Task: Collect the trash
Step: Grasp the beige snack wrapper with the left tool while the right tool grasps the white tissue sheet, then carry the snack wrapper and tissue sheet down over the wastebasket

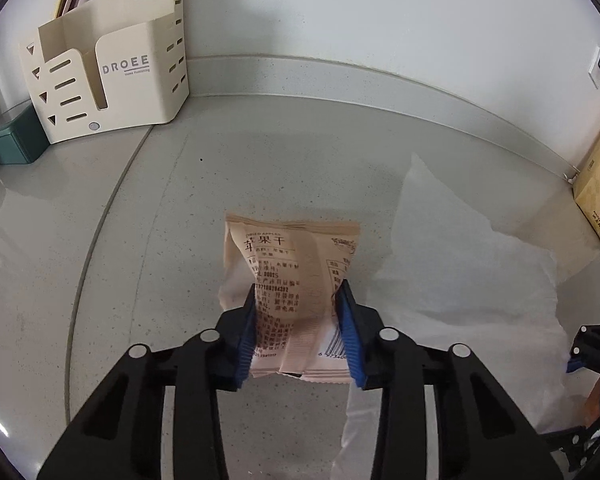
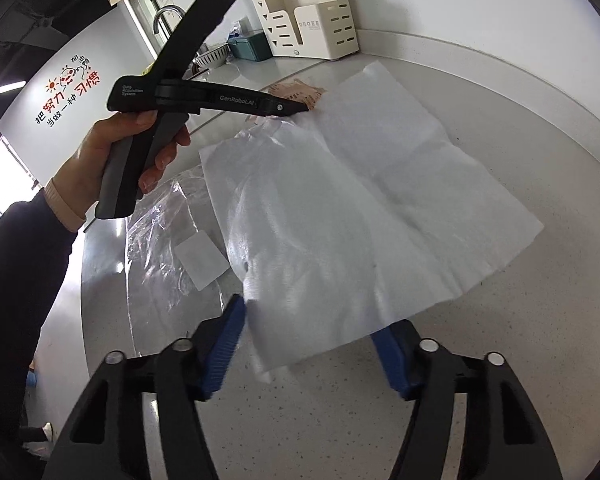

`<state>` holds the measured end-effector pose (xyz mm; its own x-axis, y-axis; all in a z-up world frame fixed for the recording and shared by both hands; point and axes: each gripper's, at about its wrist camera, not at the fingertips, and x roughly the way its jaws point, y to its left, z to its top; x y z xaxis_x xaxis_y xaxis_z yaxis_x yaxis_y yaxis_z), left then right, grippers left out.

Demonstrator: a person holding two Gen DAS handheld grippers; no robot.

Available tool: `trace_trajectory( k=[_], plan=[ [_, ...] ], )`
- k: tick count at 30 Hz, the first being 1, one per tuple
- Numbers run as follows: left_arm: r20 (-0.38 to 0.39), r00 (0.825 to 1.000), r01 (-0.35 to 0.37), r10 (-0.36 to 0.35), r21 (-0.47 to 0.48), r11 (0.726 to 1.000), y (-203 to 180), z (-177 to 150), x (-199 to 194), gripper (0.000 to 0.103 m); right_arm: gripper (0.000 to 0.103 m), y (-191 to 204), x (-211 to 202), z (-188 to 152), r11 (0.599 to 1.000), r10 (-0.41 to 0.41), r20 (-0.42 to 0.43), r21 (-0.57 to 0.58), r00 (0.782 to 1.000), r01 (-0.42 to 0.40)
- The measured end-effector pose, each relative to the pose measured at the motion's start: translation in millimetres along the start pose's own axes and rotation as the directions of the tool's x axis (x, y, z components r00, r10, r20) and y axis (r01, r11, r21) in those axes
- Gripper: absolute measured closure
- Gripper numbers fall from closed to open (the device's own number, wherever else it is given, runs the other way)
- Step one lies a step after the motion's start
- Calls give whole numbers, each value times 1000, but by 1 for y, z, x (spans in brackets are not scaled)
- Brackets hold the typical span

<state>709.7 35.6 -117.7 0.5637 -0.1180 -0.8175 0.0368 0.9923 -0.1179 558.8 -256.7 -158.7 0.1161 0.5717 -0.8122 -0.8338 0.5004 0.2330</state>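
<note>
1 snack packet [image 1: 290,280] pinched in left gripper [image 1: 300,300]; 1 tissue [image 2: 340,200] between right gripper's [image 2: 316,320] half-open jaws.

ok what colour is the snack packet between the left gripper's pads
Pale peach-pink with dark printed text, the snack packet shows best in the left wrist view.

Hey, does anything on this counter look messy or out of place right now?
Yes. A snack packet sits between the left claw's pads, a rumpled paper towel sprawls across the counter, and crinkled clear plastic lies beside it. Nothing looks spilled.

Beige snack packet [image 1: 296,280], white tissue [image 2: 340,208]
</note>
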Motion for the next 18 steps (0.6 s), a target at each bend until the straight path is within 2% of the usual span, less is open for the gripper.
trace_trajectory(
  k=[3, 4, 5, 14, 18],
  plan=[
    [28, 999, -27, 27, -6, 1000, 1, -3, -8, 70, 72, -2, -1, -1, 1000, 8, 9, 13, 1000, -8],
    [42, 999, -25, 25, -9, 1000, 0, -4, -12, 71, 87, -3, -2, -1, 999, 23, 16, 26, 1000, -24],
    [54, 998, -17, 18, -19, 1000, 2, -6, -18, 72, 95, -3, -4, -2, 999, 40, 22, 35, 999, -41],
    [162, 987, 29, -18, -70, 997, 15, -26, -86, 73, 96, 16, -56, -10, 1000, 1, 138, 12, 990, -3],
    [184, 982, 43, -34, -45, 998, 11, -47, -123, 73, 96, 33, -81, -17, 1000, -27, 173, 10, 985, 25]
  ],
)
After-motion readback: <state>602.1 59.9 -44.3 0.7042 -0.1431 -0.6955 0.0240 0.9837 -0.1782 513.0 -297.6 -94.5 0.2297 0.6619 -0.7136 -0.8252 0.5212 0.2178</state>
